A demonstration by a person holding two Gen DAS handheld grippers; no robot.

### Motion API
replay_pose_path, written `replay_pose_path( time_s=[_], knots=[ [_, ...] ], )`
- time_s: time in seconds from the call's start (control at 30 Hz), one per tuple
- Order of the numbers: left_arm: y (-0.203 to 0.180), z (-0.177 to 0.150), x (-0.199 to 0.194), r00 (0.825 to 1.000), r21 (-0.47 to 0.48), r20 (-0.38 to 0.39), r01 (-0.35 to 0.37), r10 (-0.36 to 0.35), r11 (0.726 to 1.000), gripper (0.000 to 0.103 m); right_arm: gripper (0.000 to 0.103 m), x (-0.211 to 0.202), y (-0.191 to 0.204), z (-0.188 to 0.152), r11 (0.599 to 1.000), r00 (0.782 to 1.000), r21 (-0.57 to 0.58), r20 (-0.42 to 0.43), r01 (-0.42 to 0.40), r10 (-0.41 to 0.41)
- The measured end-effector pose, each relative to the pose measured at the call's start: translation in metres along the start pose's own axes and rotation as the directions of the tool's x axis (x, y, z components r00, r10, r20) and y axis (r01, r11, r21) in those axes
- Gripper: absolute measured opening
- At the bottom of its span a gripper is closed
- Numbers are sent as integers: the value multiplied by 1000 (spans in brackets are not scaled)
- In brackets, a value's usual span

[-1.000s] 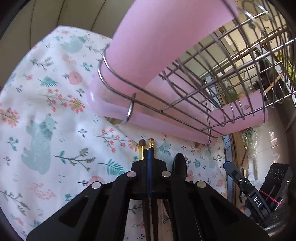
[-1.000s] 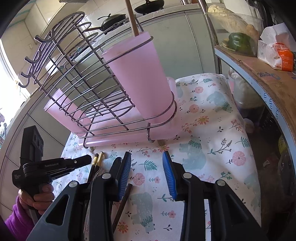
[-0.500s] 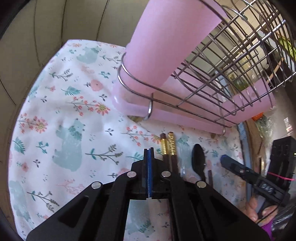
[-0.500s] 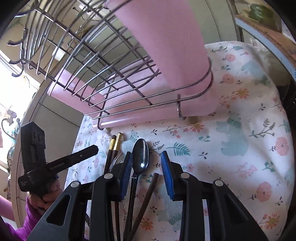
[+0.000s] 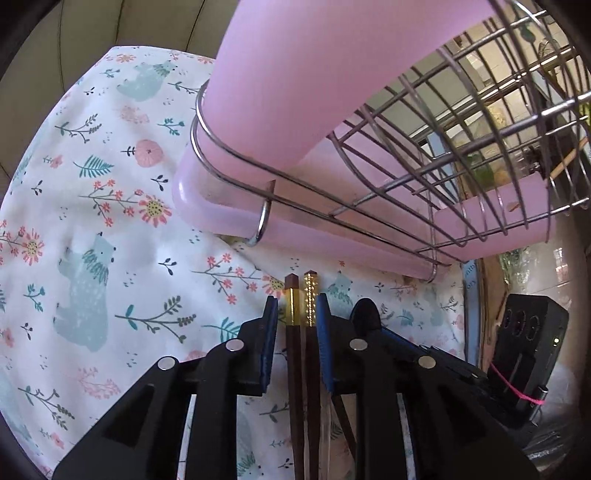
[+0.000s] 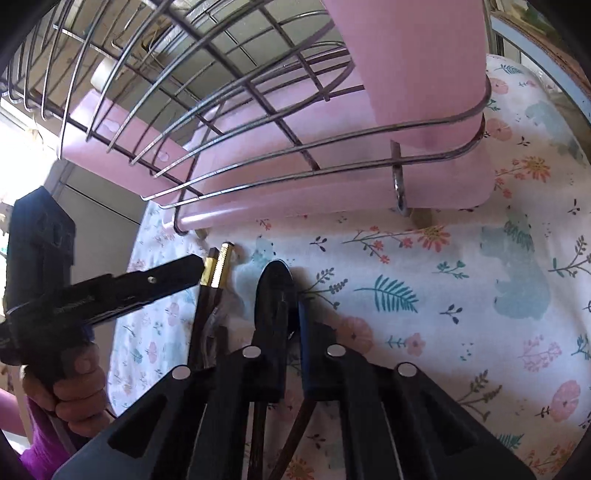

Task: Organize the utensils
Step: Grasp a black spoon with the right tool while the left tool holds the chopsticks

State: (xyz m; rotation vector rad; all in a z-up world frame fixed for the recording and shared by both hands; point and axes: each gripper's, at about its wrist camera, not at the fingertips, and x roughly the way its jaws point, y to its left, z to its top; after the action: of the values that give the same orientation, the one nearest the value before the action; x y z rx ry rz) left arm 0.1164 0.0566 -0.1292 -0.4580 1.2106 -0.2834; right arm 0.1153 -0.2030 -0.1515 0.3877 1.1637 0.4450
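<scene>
The wire rack (image 5: 424, 192) overhangs the chopsticks (image 5: 301, 332); open floral cloth (image 5: 110, 258) lies to their left.

I see a worktop (image 5: 92, 229) under a white cloth (image 6: 480, 295) printed with flowers, ferns and pale blue bears. Beyond its far edge stand plain beige cabinet panels (image 5: 122, 26). Hard daylight pours in from a window (image 6: 18, 140) on my left.

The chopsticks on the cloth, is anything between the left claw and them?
Nothing visible. The left claw is open with its fingers on either side of the chopsticks, which lie side by side on the floral cloth. The dark spoon lies apart, between the right claw's fingers.
</scene>
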Motion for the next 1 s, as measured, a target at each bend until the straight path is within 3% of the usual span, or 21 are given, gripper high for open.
replay_pose_path(
  time_s=[0.17,0.33,0.53,0.8,1.0],
  knots=[
    [-10,2,14,1000,10,-3,-28,28,1000,21,2,-19,-5,-2,1000,997,3,76,21,-21],
    [-30,4,25,995,74,-14,-101,103,992,21,2,-24,-13,1,999,996,26,91,26,-28],
    [-63,7,43,974,126,-39,-215,222,968,20,2,-23,-21,1,999,996,46,83,7,-11],
    [-69,14,52,960,153,-73,-258,272,954,11,2,-34,-35,-2,998,996,57,83,-15,11],
    [-95,12,68,931,215,-61,-340,360,916,11,3,-33,-39,0,999,998,46,68,-14,10]
  ],
)
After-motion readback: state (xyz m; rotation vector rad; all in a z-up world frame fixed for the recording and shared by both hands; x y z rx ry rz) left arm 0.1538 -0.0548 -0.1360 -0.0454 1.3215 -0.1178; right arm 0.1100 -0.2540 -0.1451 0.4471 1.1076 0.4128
